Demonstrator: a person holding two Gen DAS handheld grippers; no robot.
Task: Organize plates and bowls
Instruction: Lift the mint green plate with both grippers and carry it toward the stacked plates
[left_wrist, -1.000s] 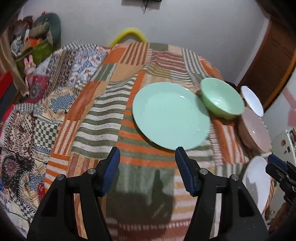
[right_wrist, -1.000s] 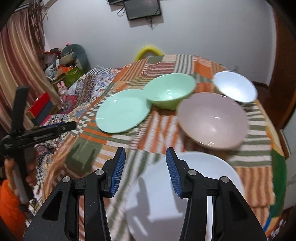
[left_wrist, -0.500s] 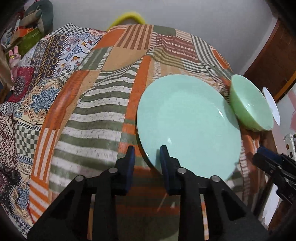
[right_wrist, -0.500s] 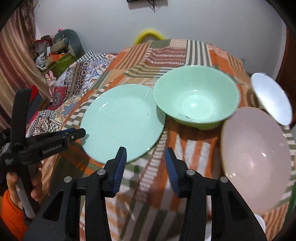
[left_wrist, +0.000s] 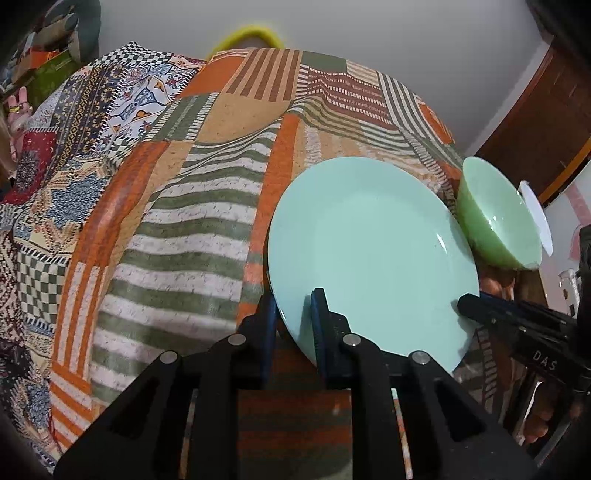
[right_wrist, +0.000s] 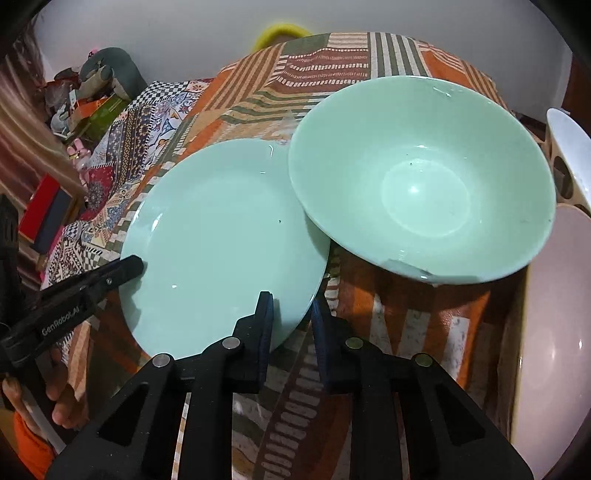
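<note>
Up close in the left wrist view, the left gripper (left_wrist: 293, 314) is closing narrow on the near rim of the green plate (left_wrist: 369, 251), one finger over it and one under, with bare striped cloth (left_wrist: 177, 236) stretching to ten o'clock. Meanwhile the right wrist view alone shows the green bowl (right_wrist: 421, 177) at one o'clock overlapping the plate's far edge, and a pink bowl (right_wrist: 554, 332) at three o'clock. Its right gripper (right_wrist: 291, 314) is closing narrow on the plate's (right_wrist: 221, 251) near edge.

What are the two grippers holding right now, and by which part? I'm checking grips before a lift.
Both are closing on the round mint-green plate: the left gripper and the right gripper straddle opposite parts of its near rim.
</note>
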